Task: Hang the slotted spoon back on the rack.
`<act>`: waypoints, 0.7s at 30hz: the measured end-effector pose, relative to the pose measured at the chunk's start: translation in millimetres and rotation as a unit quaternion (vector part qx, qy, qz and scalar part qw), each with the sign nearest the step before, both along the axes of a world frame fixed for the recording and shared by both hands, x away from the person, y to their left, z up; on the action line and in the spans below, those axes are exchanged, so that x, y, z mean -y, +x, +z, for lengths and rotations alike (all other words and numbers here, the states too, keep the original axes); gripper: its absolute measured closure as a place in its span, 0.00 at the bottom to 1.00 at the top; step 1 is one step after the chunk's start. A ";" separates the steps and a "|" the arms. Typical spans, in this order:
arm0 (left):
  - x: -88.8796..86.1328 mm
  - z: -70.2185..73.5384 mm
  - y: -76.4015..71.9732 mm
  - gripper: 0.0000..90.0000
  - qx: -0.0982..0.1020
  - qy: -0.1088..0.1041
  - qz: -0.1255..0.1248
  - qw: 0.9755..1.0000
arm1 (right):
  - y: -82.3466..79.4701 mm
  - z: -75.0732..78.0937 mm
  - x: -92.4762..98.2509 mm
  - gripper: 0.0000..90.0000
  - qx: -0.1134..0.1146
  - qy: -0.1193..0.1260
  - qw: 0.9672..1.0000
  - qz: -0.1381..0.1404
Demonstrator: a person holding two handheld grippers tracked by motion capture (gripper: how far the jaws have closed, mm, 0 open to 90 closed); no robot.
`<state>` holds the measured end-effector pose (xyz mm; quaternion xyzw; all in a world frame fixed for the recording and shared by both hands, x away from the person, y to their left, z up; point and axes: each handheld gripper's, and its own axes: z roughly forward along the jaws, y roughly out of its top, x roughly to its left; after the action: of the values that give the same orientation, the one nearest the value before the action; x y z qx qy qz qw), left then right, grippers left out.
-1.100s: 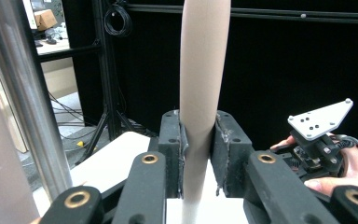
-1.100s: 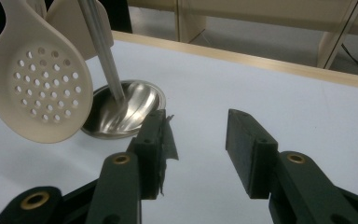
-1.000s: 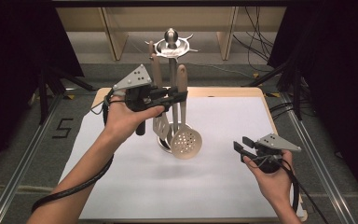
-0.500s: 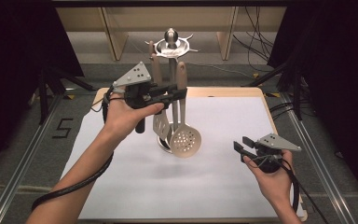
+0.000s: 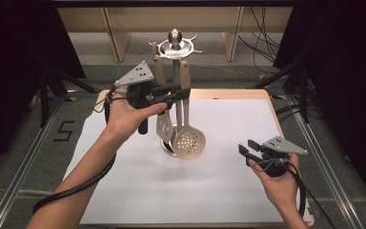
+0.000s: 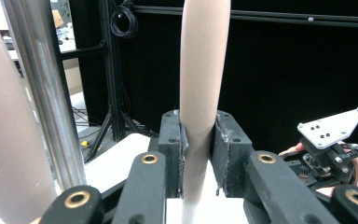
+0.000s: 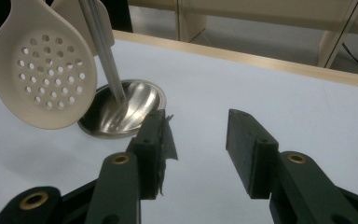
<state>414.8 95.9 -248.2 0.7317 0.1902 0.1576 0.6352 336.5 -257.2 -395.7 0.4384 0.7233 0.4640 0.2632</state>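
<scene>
Your left claw [image 5: 180,91] is clamped on the wooden handle [image 6: 200,93] of the skimmer [image 5: 189,143], gripping it partway up, with a pad pressed against each side in the left gripper view. The skimmer hangs upright from the rack [image 5: 175,43], its perforated bowl low and just beside the rack's round steel base [image 7: 121,109], above the white sheet on the desk [image 5: 228,93]. In the right gripper view the bowl sits in front of the base's left edge and the pole [image 7: 103,51] rises behind it. A spatula [image 5: 164,126] hangs next to the skimmer, on the side nearer your left hand [image 5: 126,117], its blade partly behind the skimmer's bowl in the high view. In the left gripper view the steel pole stands to the left of the gripped handle, and a second pale handle crowds the left edge of that view. Your right claw [image 5: 247,148] is released: its jaws stand apart with nothing between them, held over the white sheet at the desk's right side, well apart from the rack and pointing toward its base. Your right hand [image 5: 279,183] holds it low, near the front edge of the desk. A strip of torn black padding hangs off the inner face of one right jaw in the right gripper view.
</scene>
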 end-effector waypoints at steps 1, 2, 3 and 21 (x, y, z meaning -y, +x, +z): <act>0.0 -0.1 0.2 0.82 0.000 0.000 0.000 1.000 | 0.0 0.0 0.0 0.65 0.000 0.000 1.000 0.000; 0.2 -0.1 0.2 0.82 -0.002 -0.001 0.000 1.000 | 0.0 0.0 0.1 0.65 0.000 0.001 1.000 0.000; 0.2 0.0 0.4 0.82 -0.002 -0.001 0.000 1.000 | -0.1 0.1 0.0 0.65 -0.001 0.002 1.000 -0.001; -2.5 -0.9 5.3 0.82 -0.006 0.000 0.001 1.000 | 0.1 0.0 -0.2 0.65 0.000 0.000 1.000 0.000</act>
<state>420.1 98.4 -249.1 0.7325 0.1947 0.1534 0.6340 336.6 -257.0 -395.7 0.4383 0.7235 0.4641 0.2629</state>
